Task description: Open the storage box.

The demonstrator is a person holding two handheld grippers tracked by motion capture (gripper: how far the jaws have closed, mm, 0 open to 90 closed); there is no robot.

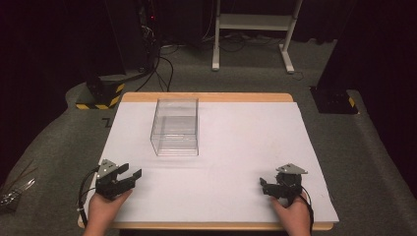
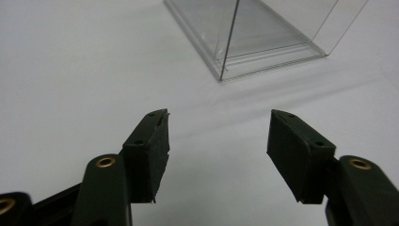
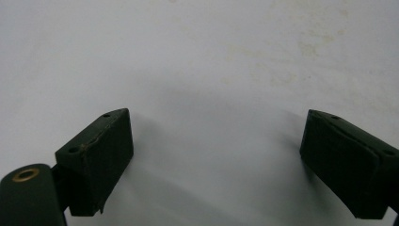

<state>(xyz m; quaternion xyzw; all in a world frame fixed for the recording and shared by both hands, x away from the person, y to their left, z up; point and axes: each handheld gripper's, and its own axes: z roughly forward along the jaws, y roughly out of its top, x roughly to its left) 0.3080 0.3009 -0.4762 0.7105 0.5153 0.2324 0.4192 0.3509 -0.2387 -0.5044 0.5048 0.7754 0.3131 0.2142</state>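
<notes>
Grey carpet (image 1: 59, 132) surrounds a wooden-edged table (image 1: 206, 97) whose top is covered by a white sheet (image 1: 236, 147). Beyond the table stand a white metal frame (image 1: 253, 22), dark equipment with trailing cables (image 1: 160, 69), and a base marked with yellow-and-black hazard stripes (image 1: 101, 98).

A clear plastic box (image 1: 175, 126) stands on the sheet, left of centre and toward the far edge. It appears empty. In the left gripper view, one of its near bottom corners (image 2: 221, 77) lies ahead of the jaws, well apart from them.

The left gripper (image 1: 132, 176) sits at the near left of the sheet, held by the person's left hand (image 1: 105, 209). Its jaws are spread wide with nothing between them, and the pads (image 2: 157, 150) hover over bare sheet.

The right gripper (image 1: 263, 186) sits at the near right, held by the right hand (image 1: 295, 214), with a grey three-cornered plate (image 1: 291, 169) on top. Its jaws are likewise spread wide and empty; the pads (image 3: 106, 150) frame bare, faintly stained sheet (image 3: 282, 52).

The two grippers are well apart from each other and from the box.
</notes>
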